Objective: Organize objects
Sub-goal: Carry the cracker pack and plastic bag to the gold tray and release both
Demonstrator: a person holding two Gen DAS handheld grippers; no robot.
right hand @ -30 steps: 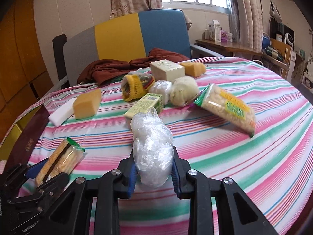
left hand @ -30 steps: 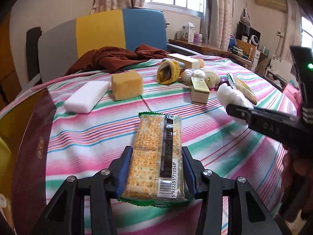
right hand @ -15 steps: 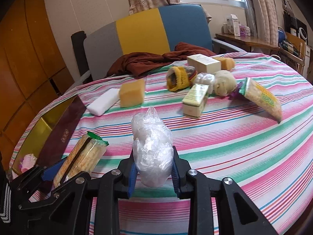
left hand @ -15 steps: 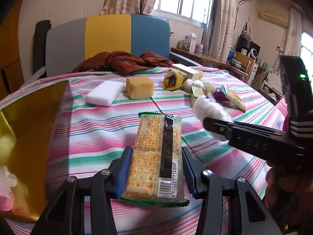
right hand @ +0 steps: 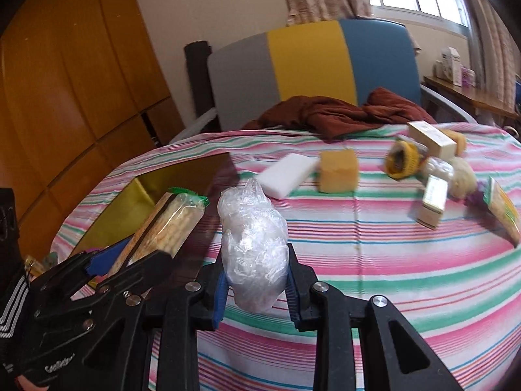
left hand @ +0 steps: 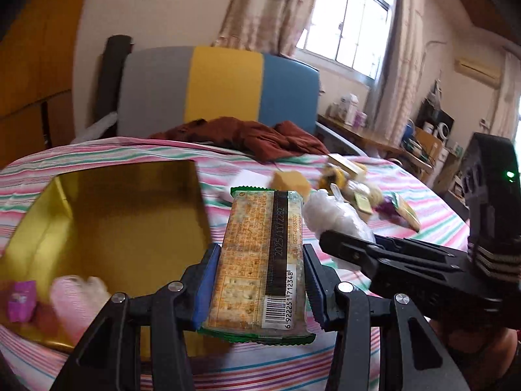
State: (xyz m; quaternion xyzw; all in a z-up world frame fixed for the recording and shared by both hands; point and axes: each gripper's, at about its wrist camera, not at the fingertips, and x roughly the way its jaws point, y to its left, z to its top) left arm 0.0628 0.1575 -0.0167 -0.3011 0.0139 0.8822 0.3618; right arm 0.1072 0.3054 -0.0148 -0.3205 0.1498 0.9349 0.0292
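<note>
Left wrist view shows the left gripper [left hand: 259, 288] clenched on a cracker packet [left hand: 260, 260], its blue pads pressing the two long sides near the barcode end. The packet's long axis runs straight out along the fingers, green crimped end pointing away, and it hangs above the striped tablecloth [left hand: 423, 208] just right of the gold box [left hand: 123, 215]. The box lies open on the cloth and holds a pink wrapped item [left hand: 78, 296] and a small purple packet [left hand: 21, 299] in its near corner.

Right wrist view shows the right gripper [right hand: 255, 288] clamped on a crumpled clear plastic bag [right hand: 252, 247], which stands upright between the pads, its twisted tip uppermost, over the cloth beside the box's near edge.

The step in hand looks like carrying both items to the box. Doing it well likely means bringing the packet over the bare gold floor, clear of the pink item, lowering it so its length lies along the box's longer side, and releasing only once it is low. The bag is soft and may cling to a pad, so it should go in separately, with the two grippers kept apart.
</note>
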